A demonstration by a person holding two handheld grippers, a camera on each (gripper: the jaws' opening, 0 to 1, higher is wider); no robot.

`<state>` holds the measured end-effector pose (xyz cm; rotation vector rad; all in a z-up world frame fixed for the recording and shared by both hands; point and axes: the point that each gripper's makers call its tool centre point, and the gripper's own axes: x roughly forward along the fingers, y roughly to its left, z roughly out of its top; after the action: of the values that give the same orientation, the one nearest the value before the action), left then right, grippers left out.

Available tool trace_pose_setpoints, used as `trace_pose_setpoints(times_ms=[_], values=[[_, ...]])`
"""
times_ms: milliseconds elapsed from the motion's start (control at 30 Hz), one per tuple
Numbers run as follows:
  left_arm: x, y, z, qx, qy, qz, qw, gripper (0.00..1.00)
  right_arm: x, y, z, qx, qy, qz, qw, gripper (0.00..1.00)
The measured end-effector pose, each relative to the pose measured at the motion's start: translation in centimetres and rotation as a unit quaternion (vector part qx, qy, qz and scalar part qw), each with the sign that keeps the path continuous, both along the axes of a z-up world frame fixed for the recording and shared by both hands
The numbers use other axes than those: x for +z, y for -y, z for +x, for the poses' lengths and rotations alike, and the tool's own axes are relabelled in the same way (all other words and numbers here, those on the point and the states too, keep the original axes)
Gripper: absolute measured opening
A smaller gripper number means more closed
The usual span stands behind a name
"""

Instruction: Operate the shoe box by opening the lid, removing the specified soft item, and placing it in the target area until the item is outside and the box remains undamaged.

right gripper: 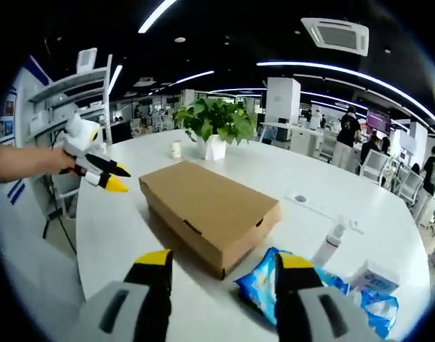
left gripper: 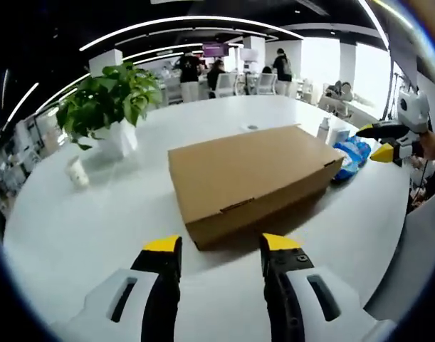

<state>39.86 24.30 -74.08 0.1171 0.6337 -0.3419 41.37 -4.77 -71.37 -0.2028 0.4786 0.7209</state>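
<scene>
A closed brown cardboard shoe box (left gripper: 249, 178) (right gripper: 208, 206) lies on a round white table (left gripper: 96, 228) (right gripper: 274, 171), its lid flat and its tab tucked in at the front. My left gripper (left gripper: 221, 249) stands open just short of the box's near edge, nothing between its yellow-tipped fingers. My right gripper (right gripper: 222, 265) is open too, hovering by the box's corner and above a blue packet (right gripper: 263, 288). Each gripper shows in the other's view: the right gripper (left gripper: 379, 142) beyond the box, the left gripper (right gripper: 107, 177) held by a hand at the left.
A potted plant in a white pot (left gripper: 114, 107) (right gripper: 216, 125) and a small white cup (left gripper: 77, 172) (right gripper: 176, 149) stand past the box. A blue packet (left gripper: 352, 155), a spray bottle (right gripper: 329, 246) and a tissue pack (right gripper: 377, 281) lie beside it. People stand at desks behind.
</scene>
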Motion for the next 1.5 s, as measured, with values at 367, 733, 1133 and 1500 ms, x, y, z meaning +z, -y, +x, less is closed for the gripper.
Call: trace_pose_setpoints(times_ms=[367, 733, 1133, 1500], values=[[2.1, 2.5, -3.1, -0.009, 0.013, -0.042, 0.9990, 0.63, 1.4, 7.0, -2.8, -0.054, 0.002, -0.004, 0.9985, 0.79], [3.2, 3.8, -5.7, -0.019, 0.019, -0.039, 0.9989, 0.71, 1.1, 11.0, -6.6, -0.063, 0.007, -0.025, 0.9977, 0.91], [5.3, 5.7, -9.6, -0.025, 0.043, -0.055, 0.9973, 0.72, 2.4, 13.9, -10.3, -0.095, 0.014, -0.023, 0.9951, 0.95], [7.7, 7.6, -13.2, -0.032, 0.065, -0.055, 0.9959, 0.78, 2.7, 14.5, -14.4, -0.113, 0.000, -0.024, 0.9933, 0.97]])
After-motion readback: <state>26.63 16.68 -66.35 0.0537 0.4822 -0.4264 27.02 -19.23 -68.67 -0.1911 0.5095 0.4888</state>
